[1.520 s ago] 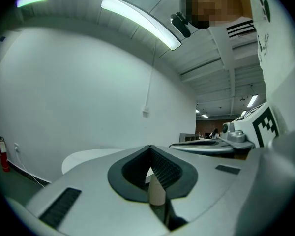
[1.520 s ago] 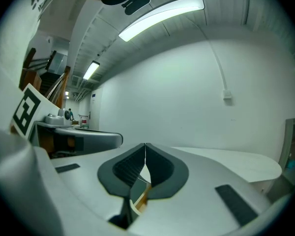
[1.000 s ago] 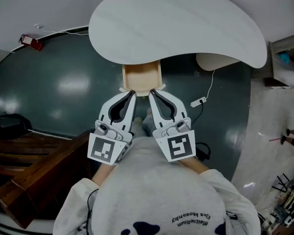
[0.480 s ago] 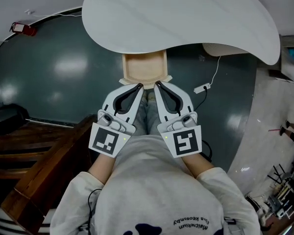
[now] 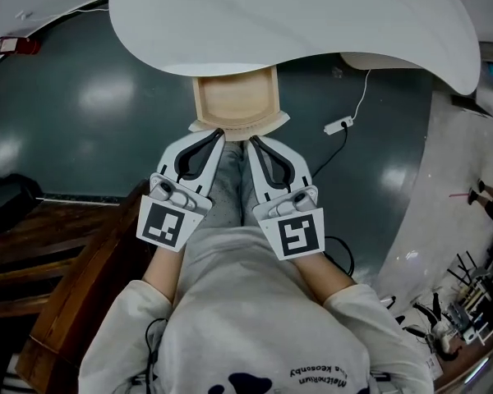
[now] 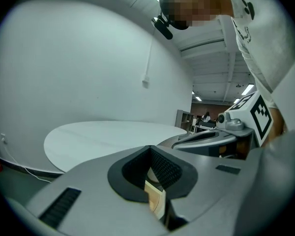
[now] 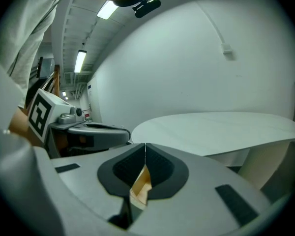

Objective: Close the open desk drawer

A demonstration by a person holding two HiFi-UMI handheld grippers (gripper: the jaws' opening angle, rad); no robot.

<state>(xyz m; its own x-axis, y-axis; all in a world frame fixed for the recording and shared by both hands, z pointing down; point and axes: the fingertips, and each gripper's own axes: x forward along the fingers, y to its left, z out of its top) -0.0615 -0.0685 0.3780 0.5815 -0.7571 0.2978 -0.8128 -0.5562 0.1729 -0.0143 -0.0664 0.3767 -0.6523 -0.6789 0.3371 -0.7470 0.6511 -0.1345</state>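
Note:
An open wooden drawer [image 5: 234,101] sticks out from under the white rounded desk top [image 5: 296,23]. My left gripper [image 5: 219,132] and right gripper [image 5: 251,140] lie side by side, tips at the drawer's front lip; whether they touch it I cannot tell. Both are shut with nothing held. In the left gripper view the left gripper [image 6: 150,147] has its jaws together, with a strip of the drawer [image 6: 155,200] showing below them. The right gripper [image 7: 145,144] is the same in the right gripper view, with the drawer's wood [image 7: 141,188] behind it.
A white plug and cable [image 5: 337,125] lie on the dark floor right of the drawer. Wooden furniture [image 5: 66,261] stands at the left. A red object [image 5: 12,45] sits by the far wall. The person's legs are under the grippers.
Both grippers have sunk together, tips staying by the drawer's front lip. The drawer and desk top appear larger and nearer in the head view. The jaws stayed shut.

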